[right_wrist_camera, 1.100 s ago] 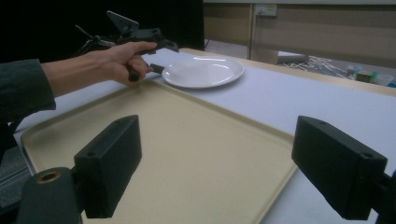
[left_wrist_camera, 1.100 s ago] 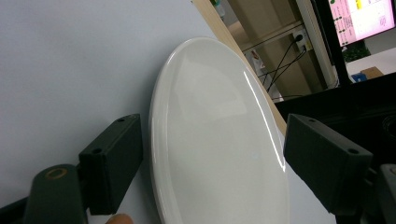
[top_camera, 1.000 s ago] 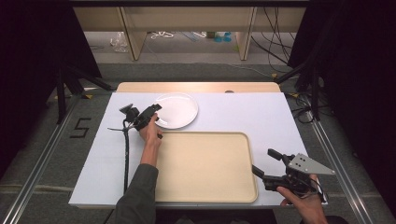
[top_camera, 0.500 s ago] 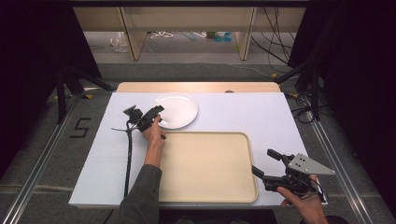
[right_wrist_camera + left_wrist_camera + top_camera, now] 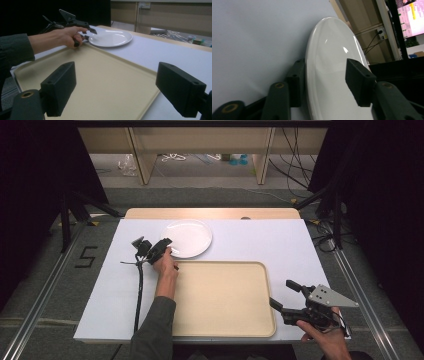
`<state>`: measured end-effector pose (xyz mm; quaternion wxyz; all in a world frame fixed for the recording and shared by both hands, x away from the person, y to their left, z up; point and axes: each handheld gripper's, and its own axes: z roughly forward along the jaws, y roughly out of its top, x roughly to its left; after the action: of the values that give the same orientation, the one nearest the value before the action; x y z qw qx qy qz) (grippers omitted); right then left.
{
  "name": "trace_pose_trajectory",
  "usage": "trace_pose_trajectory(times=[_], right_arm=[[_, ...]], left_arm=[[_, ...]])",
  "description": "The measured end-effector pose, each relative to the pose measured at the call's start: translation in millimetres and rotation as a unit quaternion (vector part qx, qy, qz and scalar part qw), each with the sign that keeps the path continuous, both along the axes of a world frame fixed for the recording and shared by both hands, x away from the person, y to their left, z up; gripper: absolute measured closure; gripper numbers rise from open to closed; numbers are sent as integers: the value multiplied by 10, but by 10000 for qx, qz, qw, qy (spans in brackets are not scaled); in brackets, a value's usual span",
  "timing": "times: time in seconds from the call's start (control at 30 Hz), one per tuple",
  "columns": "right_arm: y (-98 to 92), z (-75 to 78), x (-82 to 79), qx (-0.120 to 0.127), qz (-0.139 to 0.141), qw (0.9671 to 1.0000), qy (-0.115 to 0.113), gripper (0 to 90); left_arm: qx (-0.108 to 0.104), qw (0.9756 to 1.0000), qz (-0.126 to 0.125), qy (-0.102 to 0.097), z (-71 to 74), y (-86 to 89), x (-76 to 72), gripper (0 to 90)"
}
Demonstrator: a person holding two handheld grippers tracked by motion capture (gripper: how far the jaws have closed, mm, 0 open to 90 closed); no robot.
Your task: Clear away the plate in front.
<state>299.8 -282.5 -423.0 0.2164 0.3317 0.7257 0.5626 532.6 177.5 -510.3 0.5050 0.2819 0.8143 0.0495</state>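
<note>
The left gripper [image 5: 164, 246] has just been closing, the white plate's [image 5: 189, 237] near rim between its jaws, not yet pinched. The plate lies just beyond the beige tray [image 5: 220, 297]. The right gripper [image 5: 286, 296] gapes wide beside the tray.

grippers [image 5: 167, 243]: blk, 2 jaws | cable: blk | sleeve [image 5: 152, 330]: dk grey

One round white glossy plate [image 5: 187, 238]; one rectangular beige plastic tray [image 5: 222, 300]; two black two-jaw handheld grippers: left [image 5: 167, 246], right [image 5: 283, 293]
</note>
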Motion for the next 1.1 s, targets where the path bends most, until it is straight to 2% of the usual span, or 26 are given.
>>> trace_pose_trajectory(times=[0.1, 0.13, 0.23, 0.27, 0.33, 0.37, 0.5, 0.57, 0.67, 0.73, 0.87, 0.9, 1.0, 1.03, 1.1], right_arm=[[1, -1, 1, 1, -16, 10000, -2, 174], [0, 1, 0, -1, -2, 10000, 3, 174], [1, 1, 0, -2, -8, 10000, 5, 175], [1, 0, 2, 1, 9, 10000, 12, 175], [-1, 0, 3, -1, 12, 10000, 9, 176], [-1, 0, 3, -1, 12, 10000, 9, 176], [-8, 3, 8, 34, 15, 10000, 54, 177], [-9, 2, 10, 24, 14, 10000, 32, 177], [-9, 5, 5, 32, 10, 10000, 78, 178], [-10, 3, 8, -84, 23, 10000, 50, 180], [-3, 0, 7, -63, 29, 10000, 31, 182], [0, -2, 9, -50, 14, 10000, 12, 183], [1, -1, 8, -31, 9, 10000, 26, 184], [3, -1, 7, -36, 12, 10000, 24, 184], [2, 3, 0, -20, 6, 10000, 54, 184]], left_arm=[[-21, 10000, 64, 69, 6, 0, -7, 628], [7, 9998, 84, 152, 17, -5, -5, 646], [47, 9998, 145, 147, 16, -17, -8, 674], [68, 9996, 137, 234, 25, -17, -8, 680], [15, 9997, 116, 199, 7, 0, -20, 724], [49, 9996, 127, 244, 8, 1, -20, 724], [-85, 9994, 143, 319, -9, 34, -39, 771], [-104, 9996, 121, 250, -37, 45, -50, 807], [-360, 9992, 139, 131, -75, 75, -76, 829], [-481, 9987, 126, 127, -92, 94, -89, 841], [-777, 9966, 229, -123, -123, 111, -112, 855], [-827, 9962, 175, -206, -135, 124, -118, 859], [-875, 9958, 160, -223, -125, 134, -124, 866], [-905, 9952, 123, -342, -121, 137, -128, 867], [-900, 9954, 166, -292, -105, 137, -122, 868]])
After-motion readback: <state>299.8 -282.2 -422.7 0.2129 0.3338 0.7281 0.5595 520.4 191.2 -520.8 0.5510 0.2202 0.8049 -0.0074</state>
